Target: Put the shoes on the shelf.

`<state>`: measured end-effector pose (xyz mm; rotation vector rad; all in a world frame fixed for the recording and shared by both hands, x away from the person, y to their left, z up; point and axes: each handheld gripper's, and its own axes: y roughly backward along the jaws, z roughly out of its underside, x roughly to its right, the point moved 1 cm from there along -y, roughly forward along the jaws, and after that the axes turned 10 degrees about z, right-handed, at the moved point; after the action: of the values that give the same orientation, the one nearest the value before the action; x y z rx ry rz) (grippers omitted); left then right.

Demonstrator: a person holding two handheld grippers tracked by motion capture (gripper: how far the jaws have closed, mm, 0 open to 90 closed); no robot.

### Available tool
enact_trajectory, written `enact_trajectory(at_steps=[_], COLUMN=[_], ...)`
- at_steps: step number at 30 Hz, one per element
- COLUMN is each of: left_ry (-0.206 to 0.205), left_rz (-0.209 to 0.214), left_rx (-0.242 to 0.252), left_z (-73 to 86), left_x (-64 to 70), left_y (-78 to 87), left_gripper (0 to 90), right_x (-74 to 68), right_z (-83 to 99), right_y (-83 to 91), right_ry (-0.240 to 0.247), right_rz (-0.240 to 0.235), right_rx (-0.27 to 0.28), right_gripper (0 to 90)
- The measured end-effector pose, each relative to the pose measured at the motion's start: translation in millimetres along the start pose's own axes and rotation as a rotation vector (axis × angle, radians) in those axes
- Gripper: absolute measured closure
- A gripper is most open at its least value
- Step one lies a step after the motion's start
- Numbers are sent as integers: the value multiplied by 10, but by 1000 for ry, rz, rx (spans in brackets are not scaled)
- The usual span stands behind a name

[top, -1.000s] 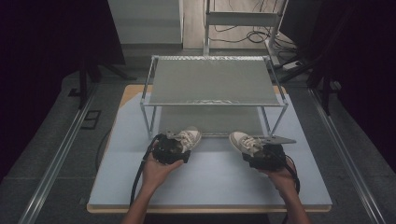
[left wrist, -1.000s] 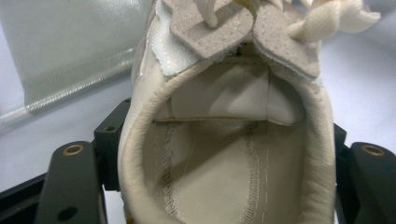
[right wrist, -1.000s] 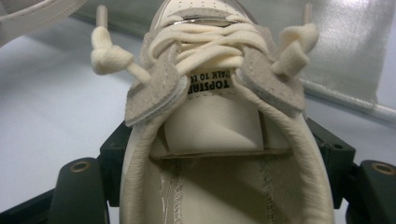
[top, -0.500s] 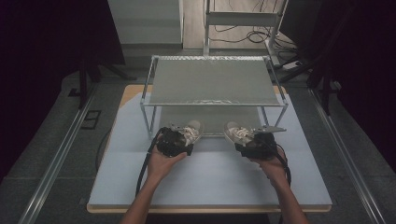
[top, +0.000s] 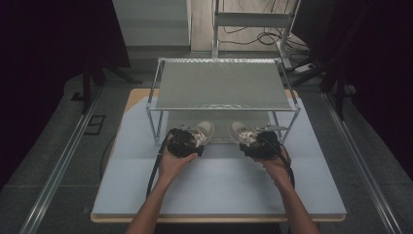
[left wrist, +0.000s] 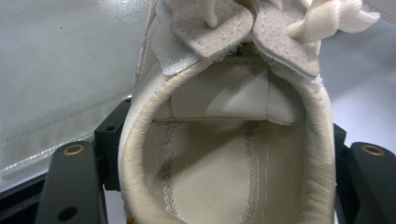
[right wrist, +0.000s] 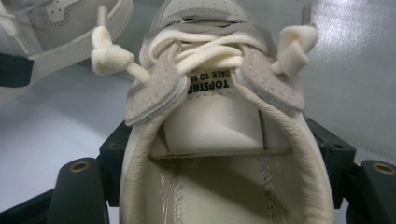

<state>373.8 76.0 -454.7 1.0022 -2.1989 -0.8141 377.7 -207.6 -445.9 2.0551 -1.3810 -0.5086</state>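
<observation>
pinching one shoe (top: 202,132) each, both hand-held grippers (top: 185,141); tongue label (right wrist: 208,85) legible from right gripper view.

Both shoes are looking cream all over: the left shoe (left wrist: 224,154) is showing an off-white lining and beige suede eyelet tabs, and the right shoe (right wrist: 219,140) is wearing cream laces plus a white tongue label with black lettering. The jaws are showing up matte black with little brass rivets. The counter (top: 219,185) is reading pale blue-grey, the shelf rack (top: 221,87) silvery grey.
</observation>
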Motion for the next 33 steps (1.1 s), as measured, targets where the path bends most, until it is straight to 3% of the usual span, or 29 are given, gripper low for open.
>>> enact_trajectory(at_steps=[7, 14, 15, 20, 28, 30, 31, 32, 33], left_ry=[-10, 10, -29, -45, 4, 66, 66, -124, -122], left_rz=[-3, -11, -5, -17, -24, -5, -5, -5, 11], left_rx=[8, 7, -2, -18, -25, -17, -17, -63, -44], left_z=[-120, -207, -227, -300, -344, -364, -364, -434, -449], left_x=[6, -4, -26, -65, -121, -96, -96, -238, -240], left_y=[-65, -142, -150, -231, -376, -433, -433, -422, -445], left_gripper=[286, 286, 286, 286, 285, 285, 285, 285, 285], right_x=[-14, -30, -41, -75, -125, -143, -143, -154, -160], right_z=[-21, -39, -45, -76, -153, -176, -176, -183, -186], right_y=[-90, -198, -231, -326, -415, -454, -454, -497, -517], right_ry=[-19, -29, -33, -37, -40, -43, -43, -38, -39], right_rz=[4, 22, 29, 41, 55, 66, 66, 73, 75], right_rx=[-7, -16, -17, -23, -27, -27, -27, -27, -30], right_gripper=[279, 279, 279, 278, 278, 278, 278, 278, 277])
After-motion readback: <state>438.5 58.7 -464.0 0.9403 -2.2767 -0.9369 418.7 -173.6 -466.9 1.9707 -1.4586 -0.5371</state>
